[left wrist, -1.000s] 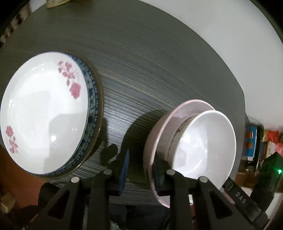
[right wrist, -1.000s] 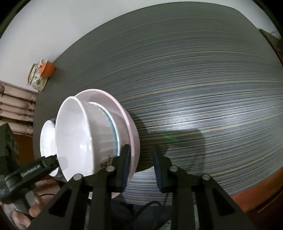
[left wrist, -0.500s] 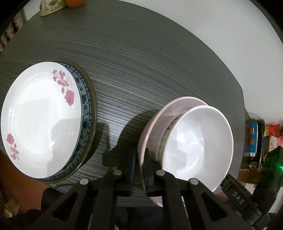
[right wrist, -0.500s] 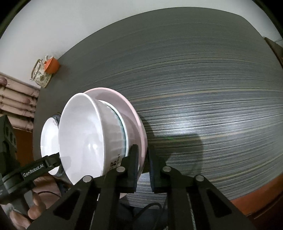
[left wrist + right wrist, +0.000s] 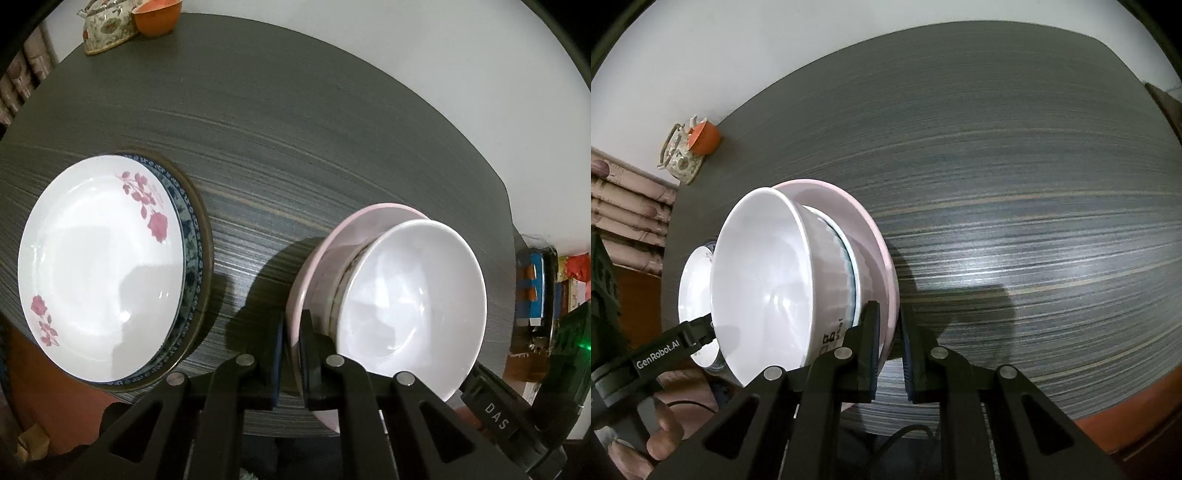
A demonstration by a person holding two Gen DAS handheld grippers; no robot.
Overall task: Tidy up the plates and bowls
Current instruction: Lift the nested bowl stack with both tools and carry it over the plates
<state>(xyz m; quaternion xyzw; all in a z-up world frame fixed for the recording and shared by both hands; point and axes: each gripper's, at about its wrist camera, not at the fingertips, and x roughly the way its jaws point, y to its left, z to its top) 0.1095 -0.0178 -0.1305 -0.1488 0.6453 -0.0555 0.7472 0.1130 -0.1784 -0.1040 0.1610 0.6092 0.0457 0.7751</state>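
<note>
Since a second ago, the pink plate [image 5: 325,251], carrying the nested white bowl [image 5: 410,295] on the worktop [image 5: 295,129], has been clamped at opposite rims by the left gripper [image 5: 291,343] and right gripper [image 5: 888,332], so lifting the stack seems imminent.

both wrist views close, opposite sides, sharing pink plate [image 5: 314,258] [image 5: 875,251] stack.
</note>
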